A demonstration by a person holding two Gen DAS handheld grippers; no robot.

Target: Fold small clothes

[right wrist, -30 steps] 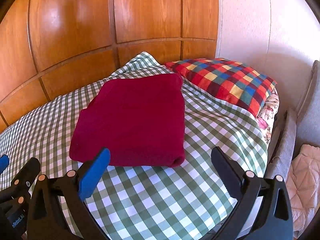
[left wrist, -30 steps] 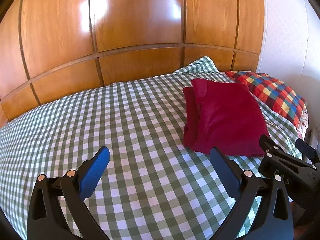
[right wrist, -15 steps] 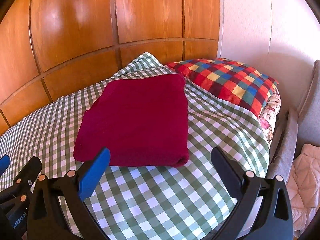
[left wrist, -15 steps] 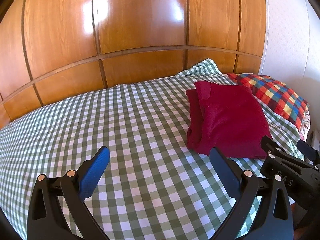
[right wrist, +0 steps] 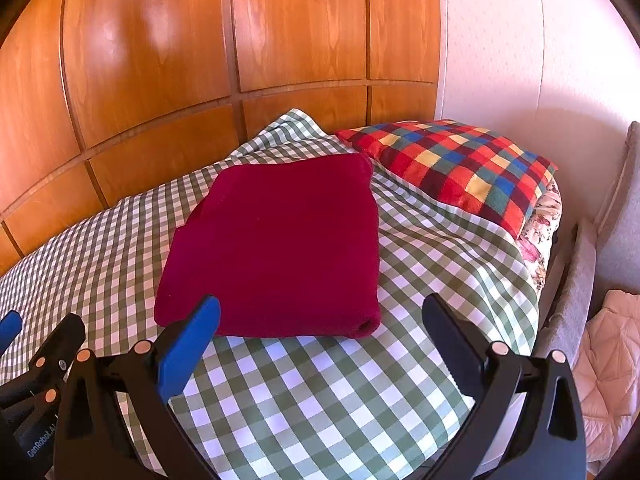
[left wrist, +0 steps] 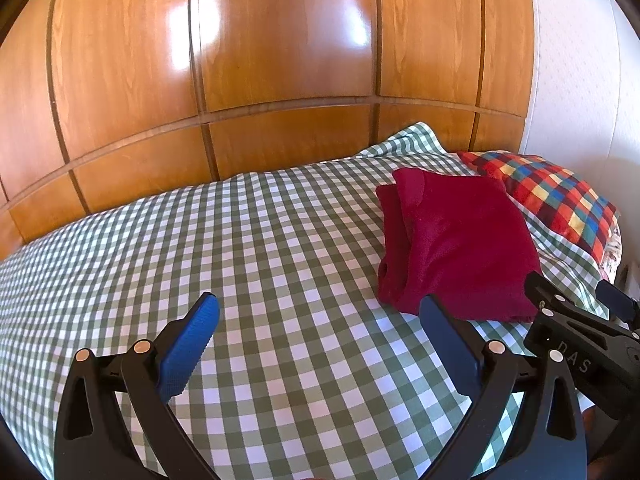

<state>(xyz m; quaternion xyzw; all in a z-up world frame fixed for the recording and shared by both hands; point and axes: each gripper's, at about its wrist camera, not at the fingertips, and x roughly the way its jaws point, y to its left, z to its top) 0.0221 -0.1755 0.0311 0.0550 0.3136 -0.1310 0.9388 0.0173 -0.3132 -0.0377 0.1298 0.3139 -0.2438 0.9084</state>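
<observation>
While hidden from the left view, pink quilt shows rightward.

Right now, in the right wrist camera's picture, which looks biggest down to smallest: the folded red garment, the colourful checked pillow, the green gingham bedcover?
1. Green gingham bedcover
2. Folded red garment
3. Colourful checked pillow

The pillow lies farther from the camera, so its smaller look is unsure.

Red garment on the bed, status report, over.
Left hand-held gripper open, empty. Right hand-held gripper open, empty. Red garment folded, lying on checked bedcover. Nothing in the way.
</observation>
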